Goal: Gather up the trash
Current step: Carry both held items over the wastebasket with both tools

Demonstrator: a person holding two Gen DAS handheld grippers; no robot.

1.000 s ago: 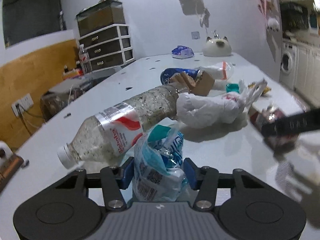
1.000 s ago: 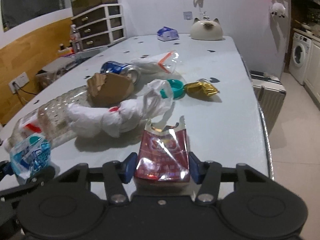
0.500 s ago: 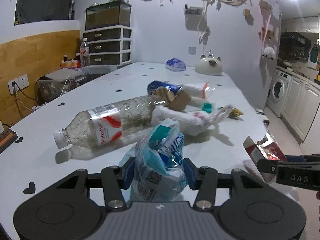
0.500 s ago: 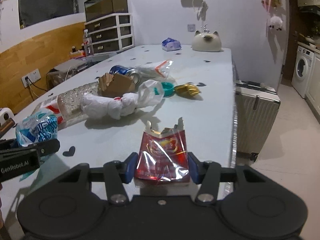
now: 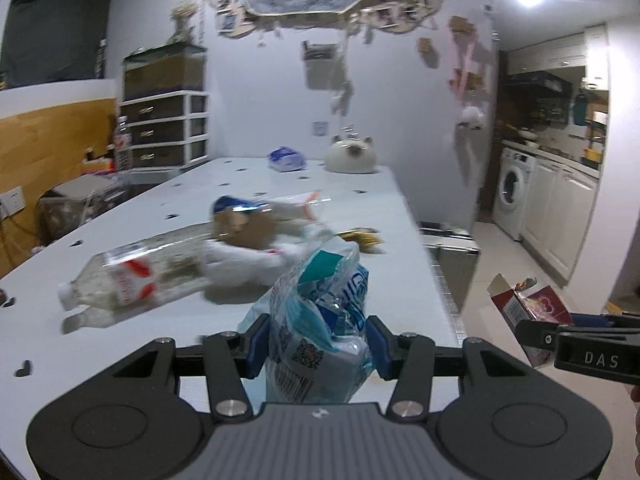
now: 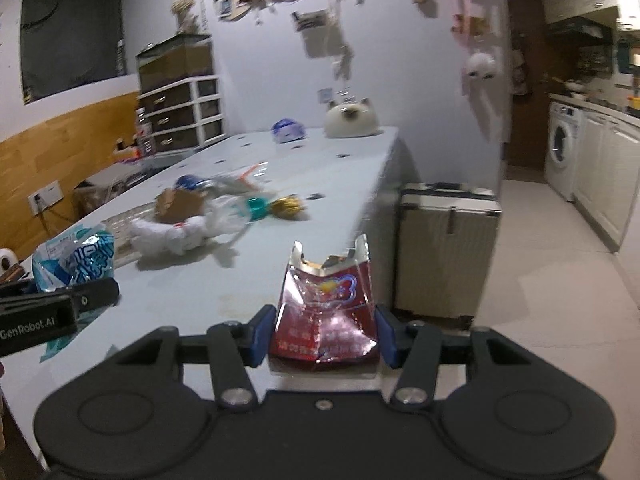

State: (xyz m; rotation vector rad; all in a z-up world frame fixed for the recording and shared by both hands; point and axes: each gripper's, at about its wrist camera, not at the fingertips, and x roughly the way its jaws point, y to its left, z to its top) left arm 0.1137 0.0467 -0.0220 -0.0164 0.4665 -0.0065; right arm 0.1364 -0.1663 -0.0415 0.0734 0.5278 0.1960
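Two pieces of trash lifted clear of table (image 5: 404, 240): left tongs (image 5: 316, 346) clamp blue-white wrapper (image 5: 324, 320), right tongs (image 6: 324, 334) clamp torn red packet (image 6: 326, 308). Carry-off step under way, apparently. Next: find bin, none in view. Bottle (image 5: 132, 276), white bag (image 6: 172, 236) remain on table.

Left gripper (image 5: 316, 346) clamped on a blue wrapper (image 5: 320, 320) filling its jaws; right gripper (image 6: 324, 336) clamped on a red packet (image 6: 326, 312) upright between its 2 pads.
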